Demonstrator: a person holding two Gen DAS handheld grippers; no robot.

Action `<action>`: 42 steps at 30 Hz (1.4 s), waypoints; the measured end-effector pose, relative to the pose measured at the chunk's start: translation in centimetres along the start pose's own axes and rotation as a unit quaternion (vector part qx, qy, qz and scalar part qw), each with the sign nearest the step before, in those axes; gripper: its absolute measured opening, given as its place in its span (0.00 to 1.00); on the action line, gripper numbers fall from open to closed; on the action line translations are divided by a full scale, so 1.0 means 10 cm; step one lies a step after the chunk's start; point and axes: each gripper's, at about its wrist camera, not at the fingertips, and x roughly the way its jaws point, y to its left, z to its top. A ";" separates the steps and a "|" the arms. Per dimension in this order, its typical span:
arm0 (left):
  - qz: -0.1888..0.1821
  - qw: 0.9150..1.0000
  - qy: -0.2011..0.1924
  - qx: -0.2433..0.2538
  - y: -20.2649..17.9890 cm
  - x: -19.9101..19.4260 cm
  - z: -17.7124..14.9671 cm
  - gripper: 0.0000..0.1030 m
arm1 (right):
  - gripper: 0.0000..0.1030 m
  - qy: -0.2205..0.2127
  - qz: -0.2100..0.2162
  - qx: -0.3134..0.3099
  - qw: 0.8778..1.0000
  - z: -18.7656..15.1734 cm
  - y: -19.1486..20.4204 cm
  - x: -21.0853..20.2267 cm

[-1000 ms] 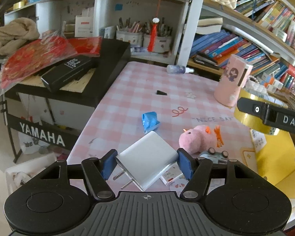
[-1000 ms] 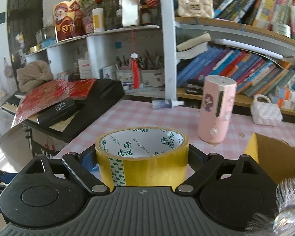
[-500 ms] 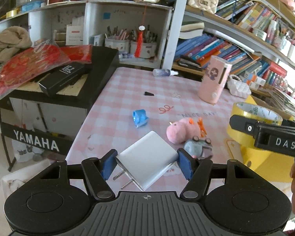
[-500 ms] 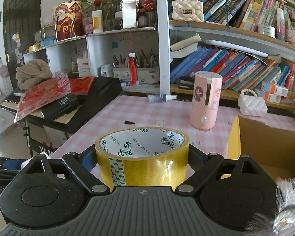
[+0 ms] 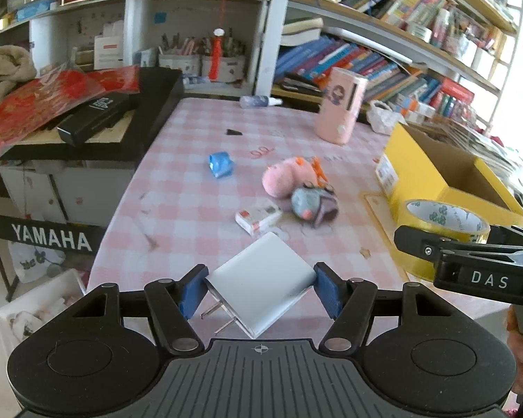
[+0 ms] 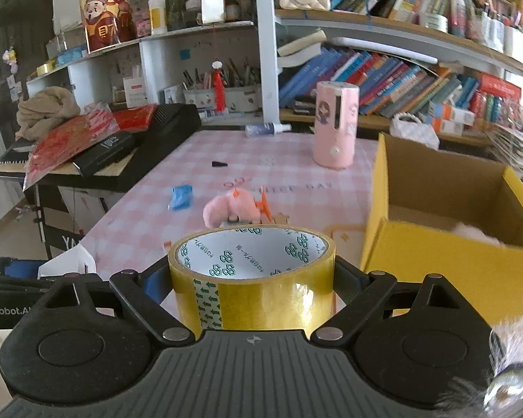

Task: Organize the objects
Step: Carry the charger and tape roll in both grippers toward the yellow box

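**Charger and tape held above the table**

A white charger (image 5: pixel 261 278) was clamped between the blue pads of the left gripper (image 5: pixel 259 287). A yellow tape roll (image 6: pixel 252 278) was gripped by the right gripper (image 6: pixel 252 289), just beside the open yellow box (image 6: pixel 446 264). Farther on the checked table (image 5: pixel 177 202), a pink plush toy (image 5: pixel 286 177) was seen.

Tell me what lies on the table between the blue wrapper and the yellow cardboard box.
In the left wrist view, a pink plush toy and a grey plush mouse lie between the crumpled blue wrapper and the open yellow cardboard box.
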 end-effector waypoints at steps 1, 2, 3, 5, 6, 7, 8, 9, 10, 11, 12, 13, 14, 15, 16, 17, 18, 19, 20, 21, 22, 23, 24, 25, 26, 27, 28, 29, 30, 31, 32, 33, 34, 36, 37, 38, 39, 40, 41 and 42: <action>-0.002 1.000 0.001 0.003 -0.02 -0.02 -0.03 0.64 | 0.88 0.001 -0.002 0.003 1.000 -0.04 0.00 -0.04; -0.005 1.000 0.004 0.006 -0.04 -0.04 -0.06 0.64 | 0.88 0.002 -0.004 0.005 1.000 -0.08 0.00 -0.08; -0.008 1.000 0.006 0.009 -0.06 -0.06 -0.08 0.64 | 0.88 0.004 -0.006 0.007 1.000 -0.13 0.00 -0.12; -0.014 1.000 0.010 0.017 -0.10 -0.09 -0.14 0.64 | 0.88 0.006 -0.011 0.013 1.000 -0.21 0.00 -0.21; -0.018 1.000 0.012 0.020 -0.12 -0.11 -0.17 0.64 | 0.88 0.006 -0.014 0.016 1.000 -0.25 -0.02 -0.25; -0.022 0.999 0.013 0.023 -0.14 -0.13 -0.19 0.64 | 0.88 0.007 -0.018 0.020 1.000 -0.29 -0.02 -0.29; -0.026 0.999 0.014 0.027 -0.17 -0.14 -0.21 0.64 | 0.88 0.008 -0.022 0.024 0.999 -0.32 -0.03 -0.32; -0.029 0.999 0.015 0.031 -0.19 -0.15 -0.23 0.64 | 0.88 0.008 -0.026 0.028 0.999 -0.36 -0.04 -0.36; -0.032 0.999 0.015 0.034 -0.21 -0.16 -0.25 0.64 | 0.88 0.009 -0.030 0.032 0.999 -0.40 -0.06 -0.40; -0.036 0.999 0.016 0.037 -0.24 -0.17 -0.26 0.64 | 0.88 0.010 -0.033 0.035 0.999 -0.42 -0.07 -0.43; -0.040 0.998 0.016 0.040 -0.27 -0.17 -0.27 0.64 | 0.88 0.011 -0.038 0.039 0.998 -0.46 -0.09 -0.47; -0.043 0.998 0.017 0.043 -0.29 -0.17 -0.28 0.64 | 0.88 0.011 -0.042 0.041 0.998 -0.49 -0.10 -0.50; -0.047 0.998 0.019 0.047 -0.32 -0.17 -0.29 0.64 | 0.88 0.012 -0.046 0.044 0.998 -0.51 -0.13 -0.52; -0.053 0.997 0.021 0.052 -0.36 -0.16 -0.30 0.64 | 0.88 0.013 -0.051 0.048 0.997 -0.54 -0.15 -0.55; -0.057 0.997 0.022 0.055 -0.39 -0.16 -0.31 0.64 | 0.88 0.014 -0.056 0.051 0.997 -0.56 -0.17 -0.58; -0.063 0.996 0.023 0.060 -0.43 -0.15 -0.31 0.64 | 0.88 0.015 -0.061 0.055 0.997 -0.59 -0.20 -0.61; -0.069 0.995 0.024 0.065 -0.47 -0.15 -0.31 0.64 | 0.88 0.017 -0.066 0.058 0.996 -0.61 -0.23 -0.64; -0.074 0.995 0.024 0.069 -0.51 -0.14 -0.32 0.64 | 0.88 0.018 -0.071 0.062 0.995 -0.64 -0.26 -0.67; -0.080 0.994 0.026 0.074 -0.56 -0.14 -0.32 0.64 | 0.88 0.019 -0.077 0.065 0.995 -0.66 -0.29 -0.70; -0.086 0.993 0.027 0.079 -0.60 -0.13 -0.32 0.64 | 0.88 0.020 -0.084 0.069 0.994 -0.68 -0.32 -0.73; -0.092 0.992 0.029 0.085 -0.65 -0.12 -0.32 0.64 | 0.88 0.021 -0.090 0.073 0.993 -0.71 -0.36 -0.76; -0.099 0.991 0.030 0.090 -0.70 -0.11 -0.33 0.64 | 0.88 0.022 -0.096 0.077 0.992 -0.73 -0.39 -0.80; -0.106 0.989 0.031 0.096 -0.75 -0.10 -0.33 0.64 | 0.88 0.022 -0.104 0.082 0.991 -0.75 -0.43 -0.84; -0.112 0.988 0.032 0.101 -0.79 -0.09 -0.33 0.64 | 0.88 0.022 -0.110 0.087 0.990 -0.77 -0.46 -0.86; -0.116 0.987 0.032 0.105 -0.83 -0.09 -0.33 0.64 | 0.88 0.022 -0.118 0.092 0.988 -0.80 -0.49 -0.90; -0.123 0.986 0.034 0.110 -0.88 -0.08 -0.34 0.64 | 0.88 0.023 -0.124 0.097 0.987 -0.82 -0.53 -0.94; -0.127 0.985 0.035 0.114 -0.92 -0.07 -0.34 0.64 | 0.88 0.023 -0.130 0.101 0.986 -0.84 -0.56 -0.96; -0.131 0.984 0.036 0.117 -0.95 -0.06 -0.34 0.64 | 0.88 0.024 -0.137 0.106 0.985 -0.86 -0.59 -1.00; -0.136 0.983 0.037 0.121 -0.99 -0.06 -0.35 0.64 | 0.88 0.025 -0.142 0.110 0.983 -0.87 -0.62 -1.02; -0.140 0.982 0.037 0.125 -1.03 -0.05 -0.35 0.64 | 0.88 0.026 -0.147 0.114 0.982 -0.89 -0.65 -1.04; -0.143 0.981 0.037 0.128 -1.06 -0.04 -0.35 0.64 | 0.88 0.026 -0.151 0.117 0.981 -0.90 -0.67 -1.06; -0.147 0.980 0.038 0.132 -1.10 -0.04 -0.35 0.64 | 0.88 0.027 -0.155 0.120 0.980 -0.91 -0.70 -1.08; -0.149 0.979 0.039 0.135 -1.13 -0.03 -0.35 0.64 | 0.88 0.027 -0.158 0.123 0.979 -0.92 -0.72 -1.09; -0.155 0.977 0.041 0.140 -1.19 -0.01 -0.36 0.64 | 0.88 0.028 -0.165 0.127 0.978 -0.94 -0.77 -1.13; -0.156 0.977 0.042 0.142 -1.22 0.00 -0.36 0.64 | 0.88 0.029 -0.168 0.129 0.977 -0.95 -0.78 -1.14; -0.158 0.976 0.042 0.144 -1.25 0.01 -0.36 0.64 | 0.88 0.029 -0.171 0.131 0.976 -0.95 -0.81 -1.14; -0.160 0.975 0.043 0.146 -1.27 0.01 -0.35 0.64 | 0.88 0.029 -0.173 0.133 0.975 -0.96 -0.84 -1.16; -0.161 0.975 0.043 0.148 -1.29 0.02 -0.35 0.64 | 0.88 0.029 -0.176 0.136 0.975 -0.97 -0.87 -1.16; -0.163 0.974 0.044 0.151 -1.32 0.03 -0.35 0.64 | 0.88 0.029 -0.178 0.139 0.974 -0.97 -0.90 -1.17; -0.163 0.974 0.044 0.154 -1.34 0.03 -0.35 0.64 | 0.88 0.029 -0.179 0.142 0.973 -0.97 -0.94 -1.18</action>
